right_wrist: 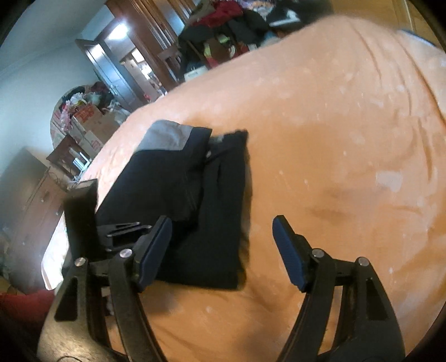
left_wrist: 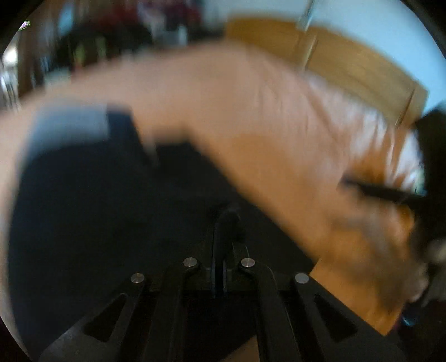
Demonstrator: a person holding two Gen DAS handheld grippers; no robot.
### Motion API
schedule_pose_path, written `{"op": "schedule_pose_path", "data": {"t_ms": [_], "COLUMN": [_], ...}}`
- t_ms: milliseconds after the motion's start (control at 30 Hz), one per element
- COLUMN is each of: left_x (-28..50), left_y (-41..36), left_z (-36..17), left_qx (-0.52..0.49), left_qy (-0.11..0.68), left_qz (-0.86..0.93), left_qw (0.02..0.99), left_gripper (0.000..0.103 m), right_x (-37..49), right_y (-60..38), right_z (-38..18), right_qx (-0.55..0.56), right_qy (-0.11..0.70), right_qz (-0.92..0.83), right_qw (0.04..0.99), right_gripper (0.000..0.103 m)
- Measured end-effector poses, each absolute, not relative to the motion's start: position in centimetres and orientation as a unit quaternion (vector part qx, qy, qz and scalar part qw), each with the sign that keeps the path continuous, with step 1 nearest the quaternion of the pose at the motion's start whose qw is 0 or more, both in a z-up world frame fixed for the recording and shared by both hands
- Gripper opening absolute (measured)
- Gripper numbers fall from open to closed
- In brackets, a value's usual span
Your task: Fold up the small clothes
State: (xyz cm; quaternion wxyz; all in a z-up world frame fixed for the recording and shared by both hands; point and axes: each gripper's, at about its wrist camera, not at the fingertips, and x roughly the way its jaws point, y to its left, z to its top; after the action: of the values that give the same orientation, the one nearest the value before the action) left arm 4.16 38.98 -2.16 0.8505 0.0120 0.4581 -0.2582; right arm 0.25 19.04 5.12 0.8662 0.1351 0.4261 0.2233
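Note:
A dark navy garment (right_wrist: 211, 200) with a grey panel (right_wrist: 167, 139) lies folded on the orange bedsheet (right_wrist: 334, 139). My right gripper (right_wrist: 223, 250) hovers open over the garment's near right edge, with nothing between its blue pads (right_wrist: 290, 250). At the garment's left edge is my left gripper (right_wrist: 125, 227). The left wrist view is motion-blurred: the left gripper (left_wrist: 223, 250) has its fingers pressed together on a fold of the dark garment (left_wrist: 97, 208), with the grey panel (left_wrist: 67, 125) beyond. The right gripper (left_wrist: 432, 167) shows at the right edge.
The bed fills most of both views, with bare orange sheet (left_wrist: 251, 111) to the garment's right. Past the far edge are piled clothes (right_wrist: 237, 19), cardboard boxes (right_wrist: 89, 125), a dark wooden door (right_wrist: 111, 55) and a wooden headboard (left_wrist: 348, 55).

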Motion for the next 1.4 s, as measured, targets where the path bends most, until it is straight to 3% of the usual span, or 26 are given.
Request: {"op": "schedule_pose_path", "data": {"t_ms": [100,267,467,633,667,700,733,867,1100,1167,1233,1300,1400], "left_x": [4.1,3.3,0.8,-0.1,0.0,0.3,0.5,1.6,4.0,2.9,1.6,-1.2,-6.7], "left_y": [38.9,40.6,42.8,42.8,42.7,42.1,41.7,38.9,34.1,33.4,33.7,35.2,39.4], "left_z": [-0.3,3.4,7.0,8.0,7.8,7.5,7.2,5.8,-1.0,-1.3,-0.1,2.3,5.8], "left_qx": [0.008,-0.017,-0.047,-0.041,-0.039,-0.036,-0.031,-0.02,-0.007,0.015,0.018,0.03,0.043], "left_qy": [0.44,0.38,0.333,0.327,0.332,0.336,0.34,0.348,0.434,0.437,0.431,0.405,0.341], "left_qz": [-0.269,-0.262,-0.258,-0.276,-0.281,-0.285,-0.289,-0.311,-0.333,-0.334,-0.344,-0.347,-0.323], "left_qw": [0.857,0.887,0.906,0.903,0.9,0.897,0.894,0.884,0.837,0.835,0.834,0.845,0.882], "left_gripper": [0.0,0.0,0.0,0.0,0.0,0.0,0.0,0.001,0.002,0.011,0.013,0.013,0.016], "right_x": [0.6,5.3,11.9,16.5,17.1,17.5,17.8,18.2,18.6,18.3,18.0,17.2,13.9], "right_y": [19.0,20.3,26.5,28.9,29.3,29.6,29.9,28.3,25.3,25.2,25.2,24.9,25.0], "right_z": [4.7,4.2,0.4,-2.6,-2.9,-2.9,-2.7,-1.5,-6.4,-6.2,-5.9,-5.2,-3.2], "right_qx": [0.152,0.27,0.345,0.399,0.395,0.38,0.352,0.298,0.295,0.298,0.304,0.319,0.299], "right_qy": [0.435,0.45,0.527,0.536,0.536,0.535,0.543,0.532,0.576,0.572,0.574,0.582,0.576], "right_qz": [0.24,0.317,0.414,0.402,0.398,0.396,0.386,0.368,0.311,0.316,0.32,0.331,0.356], "right_qw": [0.854,0.79,0.657,0.626,0.631,0.642,0.658,0.702,0.697,0.696,0.69,0.671,0.672], "right_gripper": [0.074,0.076,0.085,0.087,0.075,0.034,0.017,0.013,0.009,0.01,0.016,0.041,0.066]}}
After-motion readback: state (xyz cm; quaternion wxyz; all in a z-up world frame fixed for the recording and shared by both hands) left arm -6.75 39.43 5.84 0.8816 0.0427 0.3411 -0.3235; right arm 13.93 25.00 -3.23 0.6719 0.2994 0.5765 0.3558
